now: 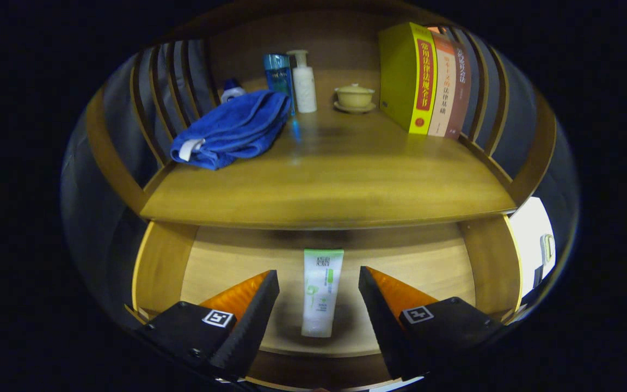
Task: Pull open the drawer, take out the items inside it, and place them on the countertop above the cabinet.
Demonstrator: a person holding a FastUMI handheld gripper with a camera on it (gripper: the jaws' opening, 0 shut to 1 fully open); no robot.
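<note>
One tube (321, 291) in the drawer (161, 267), untouched between two wide-open fingers (248, 313).

The wooden surface (346, 179) above the cabinet carries a folded blue towel (232, 130) at its left, with a blue-capped bottle (232, 90) behind it, a blue tube (278, 73) and a white pump bottle (303, 81) beside that. A lidded cup on a saucer (354, 98) stands at the back, and three upright books (425, 79) at the right. Below, the open drawer (221, 267) holds a white tube (320, 291) lying on its floor, between the spread fingers of the tool (319, 288).
</note>
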